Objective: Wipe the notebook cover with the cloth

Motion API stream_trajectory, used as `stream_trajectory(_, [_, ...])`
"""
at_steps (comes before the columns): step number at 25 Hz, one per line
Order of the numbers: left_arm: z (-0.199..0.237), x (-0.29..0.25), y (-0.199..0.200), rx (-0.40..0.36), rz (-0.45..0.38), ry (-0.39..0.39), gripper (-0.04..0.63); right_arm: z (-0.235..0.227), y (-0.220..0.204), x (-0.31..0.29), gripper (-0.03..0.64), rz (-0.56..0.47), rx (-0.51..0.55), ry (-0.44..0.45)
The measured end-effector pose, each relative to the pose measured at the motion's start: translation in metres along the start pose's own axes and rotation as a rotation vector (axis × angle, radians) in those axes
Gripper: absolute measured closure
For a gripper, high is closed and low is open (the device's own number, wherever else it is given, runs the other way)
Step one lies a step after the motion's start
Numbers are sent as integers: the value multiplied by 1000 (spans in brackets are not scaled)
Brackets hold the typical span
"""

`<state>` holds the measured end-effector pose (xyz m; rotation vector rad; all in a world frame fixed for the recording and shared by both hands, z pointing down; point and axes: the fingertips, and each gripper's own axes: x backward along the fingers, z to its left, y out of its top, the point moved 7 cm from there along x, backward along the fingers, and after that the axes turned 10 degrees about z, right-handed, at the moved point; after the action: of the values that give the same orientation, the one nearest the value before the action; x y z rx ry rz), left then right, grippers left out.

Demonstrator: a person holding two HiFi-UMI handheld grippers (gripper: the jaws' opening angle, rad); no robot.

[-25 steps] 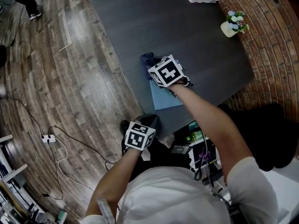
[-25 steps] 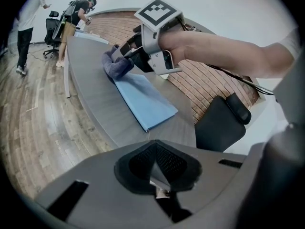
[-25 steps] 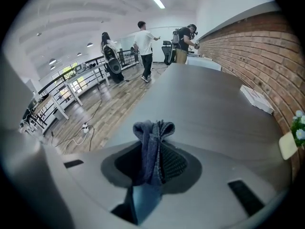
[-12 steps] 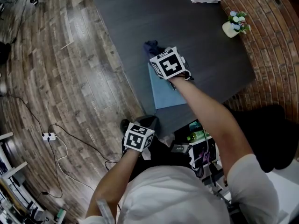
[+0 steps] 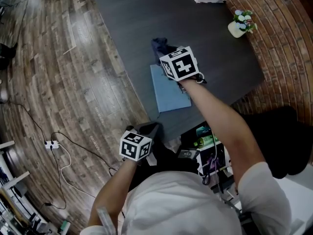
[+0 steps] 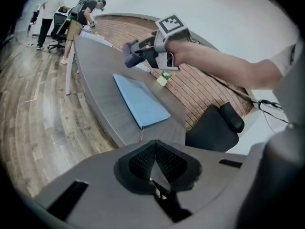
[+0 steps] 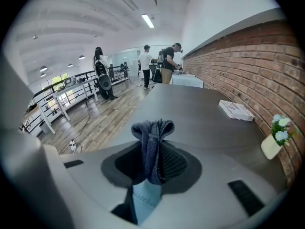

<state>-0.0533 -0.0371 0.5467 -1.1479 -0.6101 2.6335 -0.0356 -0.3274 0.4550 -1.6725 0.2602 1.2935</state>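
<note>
Right gripper is pinching a bunched dark blue cloth between its jaws, with the fabric sticking up past the tips. It is hovering over the far end of the light blue notebook, and the cloth looks lifted off the cover. Notebook is lying flat on the dark table near its near edge. Left gripper is holding nothing, jaws pressed together, hanging off the near table edge, apart from the notebook.
</note>
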Motion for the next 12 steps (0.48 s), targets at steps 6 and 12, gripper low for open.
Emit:
stream_trajectory(6, [-7,34,11,49,-165,-44,588,-13,-12,39,508,-61,-59,30])
stream_trajectory(12, [-27,68,24,48,-318,-30,588,-22,-32,87,508,-137,-108,53])
